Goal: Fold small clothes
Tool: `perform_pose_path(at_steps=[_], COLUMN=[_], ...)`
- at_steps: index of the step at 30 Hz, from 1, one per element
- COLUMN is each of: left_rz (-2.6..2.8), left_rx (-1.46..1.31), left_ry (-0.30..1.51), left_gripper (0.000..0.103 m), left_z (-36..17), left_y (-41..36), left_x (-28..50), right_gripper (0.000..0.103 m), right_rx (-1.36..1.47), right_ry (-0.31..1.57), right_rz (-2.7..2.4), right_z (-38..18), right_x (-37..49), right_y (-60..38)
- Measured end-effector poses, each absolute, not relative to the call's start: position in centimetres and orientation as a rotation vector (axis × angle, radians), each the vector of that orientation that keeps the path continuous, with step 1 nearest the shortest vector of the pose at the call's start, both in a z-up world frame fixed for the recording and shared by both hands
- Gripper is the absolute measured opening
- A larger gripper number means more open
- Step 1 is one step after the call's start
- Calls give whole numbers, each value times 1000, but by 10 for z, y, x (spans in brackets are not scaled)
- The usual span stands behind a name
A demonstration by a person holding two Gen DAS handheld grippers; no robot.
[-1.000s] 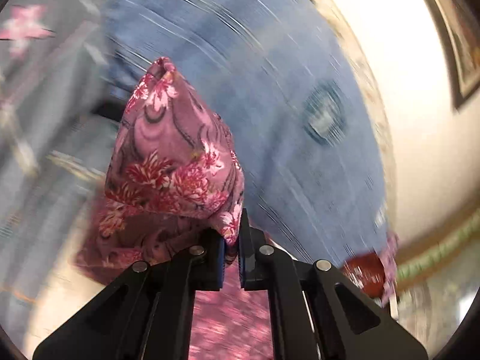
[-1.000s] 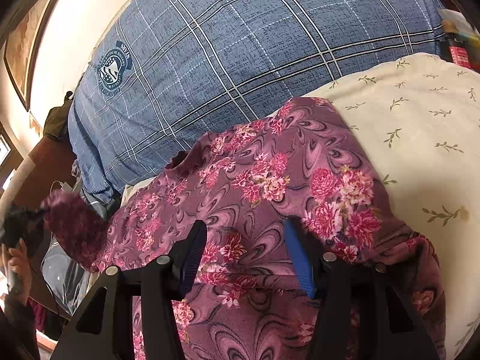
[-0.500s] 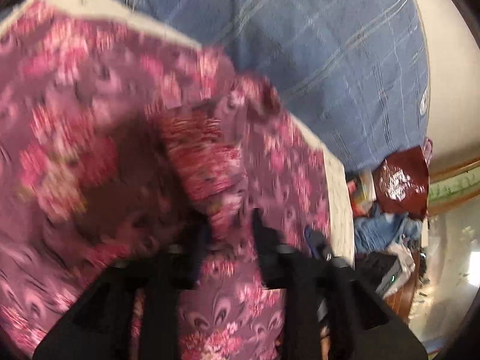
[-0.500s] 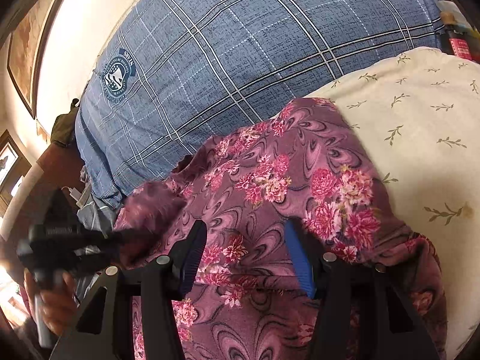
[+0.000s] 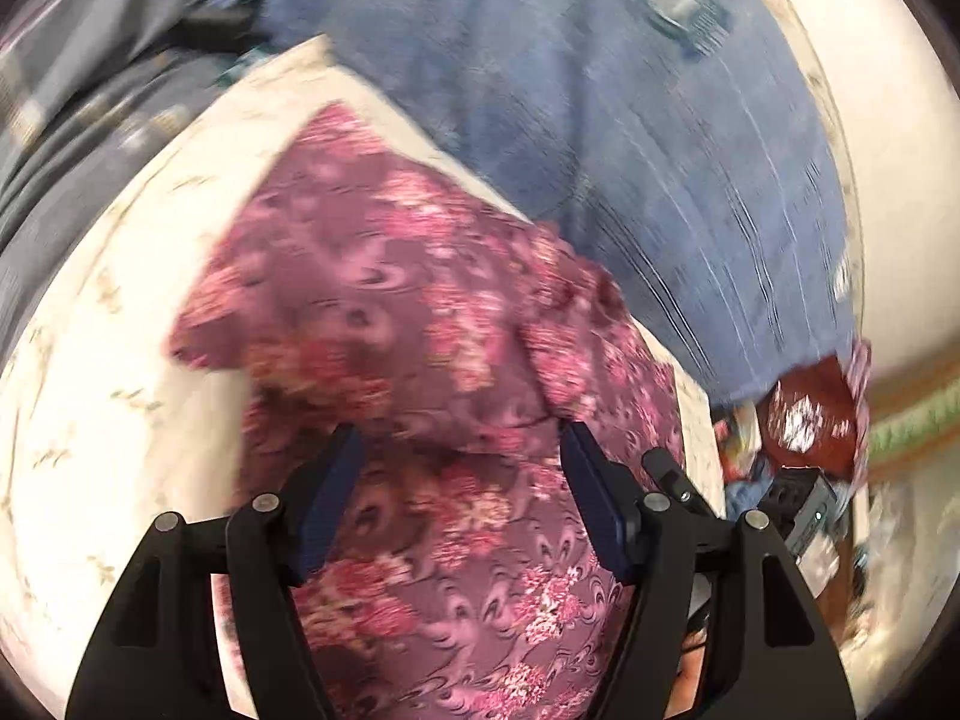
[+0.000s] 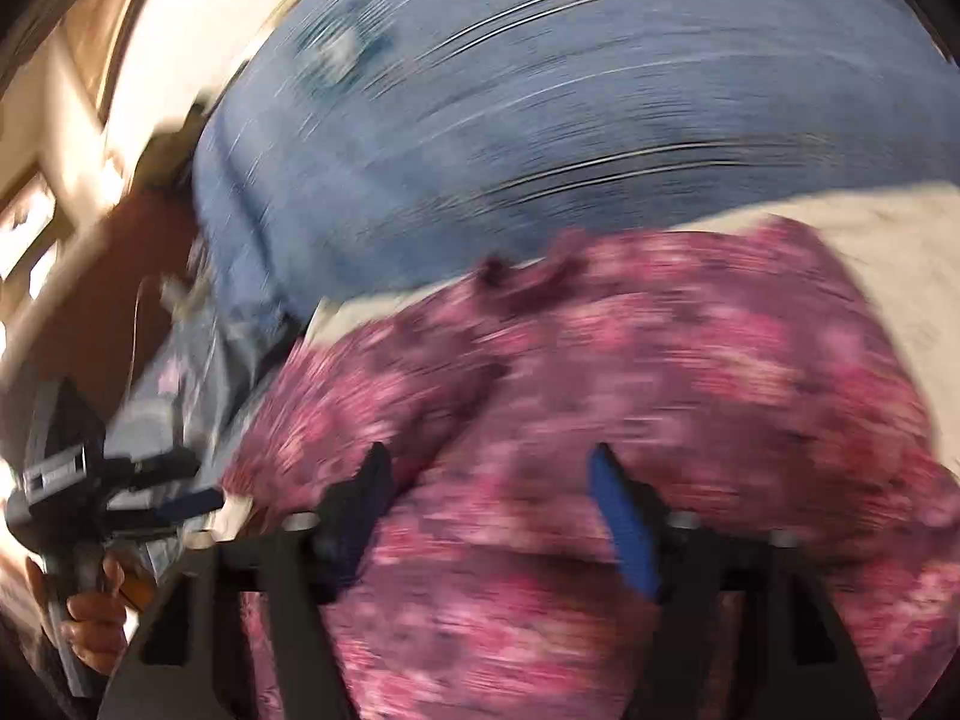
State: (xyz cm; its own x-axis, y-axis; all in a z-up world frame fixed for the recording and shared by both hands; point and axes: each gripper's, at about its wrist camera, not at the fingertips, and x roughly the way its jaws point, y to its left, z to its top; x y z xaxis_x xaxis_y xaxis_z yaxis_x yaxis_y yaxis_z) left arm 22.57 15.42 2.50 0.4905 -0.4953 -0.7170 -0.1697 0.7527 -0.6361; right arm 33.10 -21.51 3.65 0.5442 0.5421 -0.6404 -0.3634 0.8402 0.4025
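A cream sheet point(image 5: 108, 420) with small sprigs lies against a blue checked cover point(image 5: 630, 168) bearing a round badge point(image 5: 678, 0). Near the right edge sits a shiny dark red bag point(image 5: 804, 414), above blurred clutter.

The small purple-maroon garment of thin fabric printed with pink flowers and swirls point(image 5: 420, 324) lies spread on a cream sheet — rumpled, not flat. One pointed corner reaches toward the blue checked cloth behind it, and a folded flap sits raised on one side. From the right wrist view it point(image 6: 630, 372) bulges in soft humps — details blurred.
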Motion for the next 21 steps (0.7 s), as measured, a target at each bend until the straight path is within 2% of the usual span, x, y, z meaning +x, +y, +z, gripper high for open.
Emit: perform_pose_path(at_steps=[7,9,10,11,13,18,21], left_rz=[-230,-235,-238,-237,-241,-259,-284], left_rx=[-775,-783,-788,-792,-806,-873,-887], left_ry=[1055,1055,1055,1055,1056,1077,1111], left_gripper=[67,67,67,67,67,67,67], left_z=[17,17,17,16,13,0,-8], left_y=[177,181,182,182,182,174,158], left_x=[216,215,215,215,217,225,234], right_gripper=[73,47,25,17,12,12,20], right_rx=[6,34,83,111,164,381,575], right_ry=[924,921,908,899,882,851,903], right_rz=[444,426,453,474,540,463,382], right_z=[19,16,18,21,26,30,7], right_x=[349,352,354,353,355,355,355], right_y=[-130,-130,-137,-143,-161,-253,-314])
